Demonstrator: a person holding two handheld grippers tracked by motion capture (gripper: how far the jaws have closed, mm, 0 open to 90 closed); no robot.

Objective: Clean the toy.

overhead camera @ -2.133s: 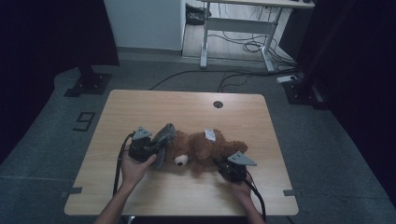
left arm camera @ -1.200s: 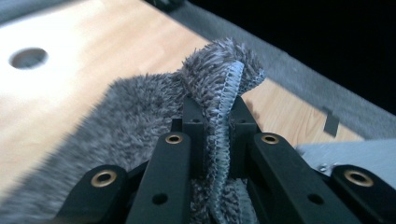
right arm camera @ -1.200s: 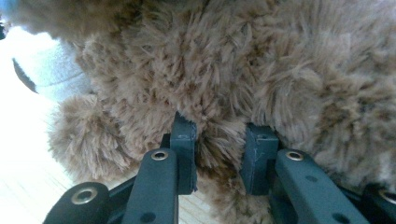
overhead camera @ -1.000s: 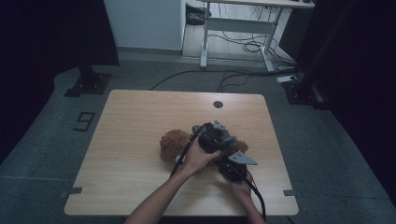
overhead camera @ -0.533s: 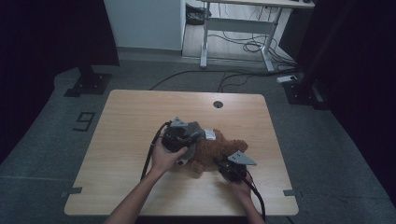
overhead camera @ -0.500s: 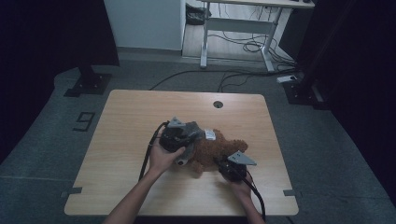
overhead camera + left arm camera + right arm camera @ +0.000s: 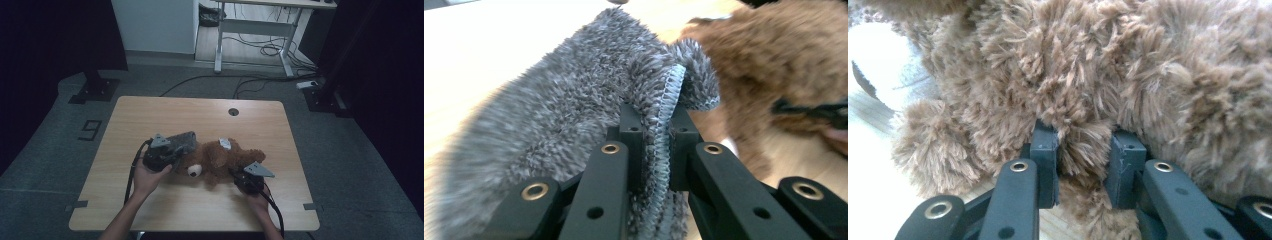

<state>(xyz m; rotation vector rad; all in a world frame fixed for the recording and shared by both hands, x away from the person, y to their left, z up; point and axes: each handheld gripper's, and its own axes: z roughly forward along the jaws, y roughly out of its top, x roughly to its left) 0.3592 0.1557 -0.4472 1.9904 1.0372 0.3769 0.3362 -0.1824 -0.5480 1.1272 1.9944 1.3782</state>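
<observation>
Pinching grey cloth w/ left gripper, beside teddy; right gripper clamping teddy fur

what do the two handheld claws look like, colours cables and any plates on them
Both are dark, boxy tools. The left claw and right claw each carry a grey three-cornered plate on top and trail a black cable back along the forearm. Their jaws are matte black bars with brass-coloured rivets and square black pads. No sleeves are visible.
</observation>
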